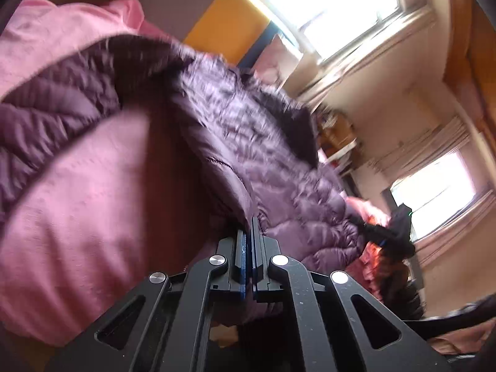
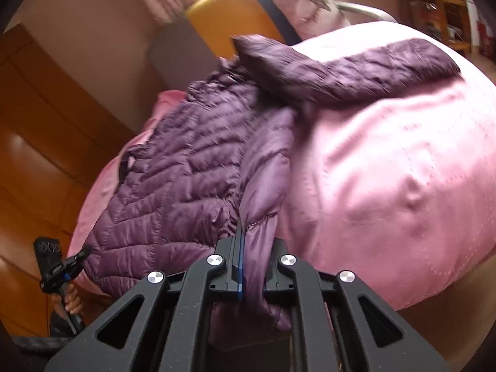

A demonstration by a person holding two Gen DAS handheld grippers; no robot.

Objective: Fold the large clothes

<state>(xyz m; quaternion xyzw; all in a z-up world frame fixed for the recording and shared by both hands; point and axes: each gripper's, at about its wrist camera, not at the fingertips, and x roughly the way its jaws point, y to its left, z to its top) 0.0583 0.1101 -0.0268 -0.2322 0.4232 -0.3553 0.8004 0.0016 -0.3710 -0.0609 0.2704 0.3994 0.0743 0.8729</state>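
Observation:
A purple quilted puffer jacket [image 1: 248, 142] lies on a bed with a pink cover [image 1: 77, 192]. My left gripper [image 1: 249, 226] is shut on the jacket's hem edge and holds it lifted. In the right wrist view the jacket [image 2: 186, 179] spreads over the pink cover [image 2: 387, 170], one sleeve [image 2: 356, 68] lying across the far side. My right gripper [image 2: 245, 232] is shut on a fold of the jacket's edge. The left gripper [image 2: 62, 269] also shows in the right wrist view at the far left, at the jacket's other corner. The right gripper [image 1: 387, 235] shows in the left wrist view, blurred.
A yellow headboard [image 2: 229, 15] and a pink pillow [image 2: 297, 0] stand at the bed's head. Wooden wardrobe panels [image 2: 40, 124] line the left side. Bright windows [image 1: 334, 3] and a cluttered shelf [image 1: 338, 136] are across the room.

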